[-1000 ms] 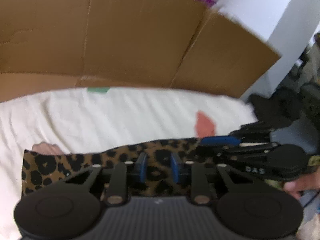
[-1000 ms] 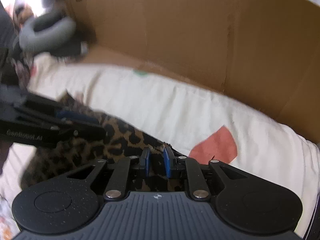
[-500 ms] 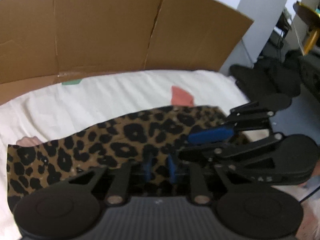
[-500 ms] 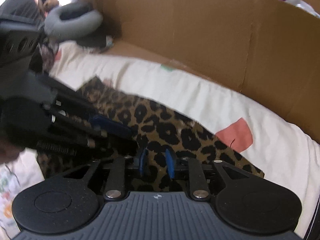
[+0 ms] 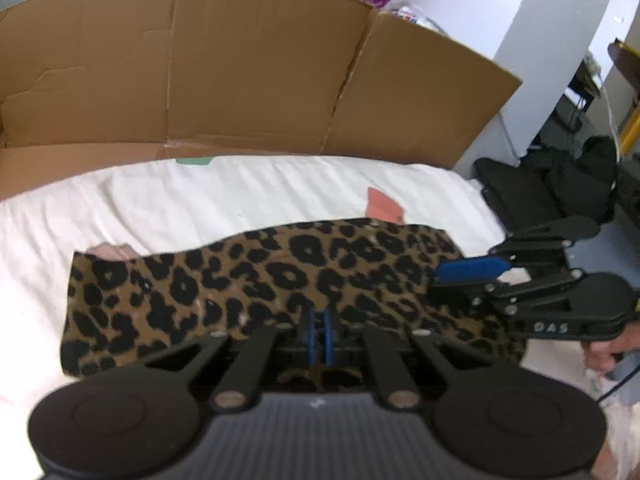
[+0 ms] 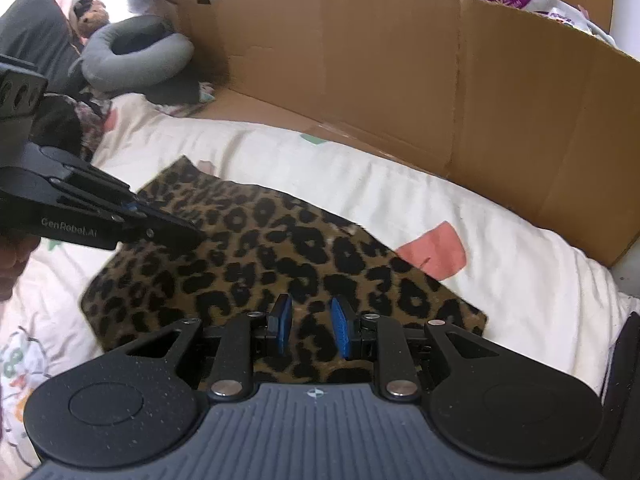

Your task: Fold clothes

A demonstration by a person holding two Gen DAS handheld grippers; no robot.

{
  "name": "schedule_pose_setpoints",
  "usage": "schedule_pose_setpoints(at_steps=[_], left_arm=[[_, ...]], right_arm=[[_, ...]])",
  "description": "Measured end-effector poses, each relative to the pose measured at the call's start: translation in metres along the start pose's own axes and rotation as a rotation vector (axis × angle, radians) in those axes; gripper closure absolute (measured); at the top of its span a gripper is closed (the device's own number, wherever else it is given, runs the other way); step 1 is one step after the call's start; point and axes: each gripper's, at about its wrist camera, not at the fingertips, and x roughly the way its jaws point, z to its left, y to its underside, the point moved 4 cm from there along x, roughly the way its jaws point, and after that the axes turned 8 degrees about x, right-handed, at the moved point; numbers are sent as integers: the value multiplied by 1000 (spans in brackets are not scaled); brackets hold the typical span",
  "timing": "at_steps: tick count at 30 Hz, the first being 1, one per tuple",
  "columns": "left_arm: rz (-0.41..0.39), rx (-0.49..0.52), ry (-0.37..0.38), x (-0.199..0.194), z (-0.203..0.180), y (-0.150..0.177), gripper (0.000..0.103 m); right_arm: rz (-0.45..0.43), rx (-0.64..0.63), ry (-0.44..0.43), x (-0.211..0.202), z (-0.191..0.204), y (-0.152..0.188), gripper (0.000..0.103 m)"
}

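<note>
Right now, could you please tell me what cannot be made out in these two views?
Leopard-print cloth: near edge hidden behind the gripper bodies, both views.
Left gripper: jaws almost together; any fabric between them is lost in dark blur, left wrist view.
Items behind the cardboard wall: mostly blocked by it, both views.

Both tools are matte black plastic: the left gripper (image 5: 318, 336) and the right gripper (image 6: 311, 328) each have a ribbed grey-black body flanked by two round discs, slim linkage bars pinned with silver screws, and blue ribbed pads (image 6: 340, 326) on the fingertips. Seen from the side, one carries white lettering "DAS" (image 5: 552, 327) and the other "GenRobot.AI" (image 6: 69, 232), with a small compass-like mark on the top of the body. Bare skin of the right hand (image 5: 608, 350) shows behind its handle, and a thin black cable trails below it.
</note>
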Motion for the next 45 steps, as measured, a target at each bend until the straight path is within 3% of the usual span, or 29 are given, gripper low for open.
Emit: schedule_pose_setpoints(at_steps=[7, 8, 9, 11, 13, 18, 22, 30, 36, 45], left_arm=[[7, -4, 26, -2, -18, 11, 86], [12, -4, 29, -2, -20, 13, 81], [16, 0, 30, 0, -22, 16, 67], [21, 24, 23, 7, -25, 22, 52], [33, 58, 12, 14, -23, 27, 52], [54, 111, -11, 22, -16, 32, 65], [69, 119, -30, 19, -10, 34, 65], [66, 0, -93, -13, 8, 42, 62], [20, -21, -33, -30, -20, 41, 60], [42, 41, 35, -10, -57, 59, 62]], right_arm=[[20, -14, -50, 2, 22, 8, 72], [25, -14, -56, 4, 25, 9, 71], [31, -16, -61, 6, 28, 11, 67], [46, -35, -53, 14, 35, 16, 61], [65, -86, -33, 22, 38, 22, 61], [70, -131, -18, 22, 32, 27, 57], [73, -103, 21, 14, 15, 31, 55], [62, 16, 80, -8, -14, 44, 55], [0, 13, 22, -32, 12, 48, 55], [51, -66, -18, -14, 49, 62, 55]])
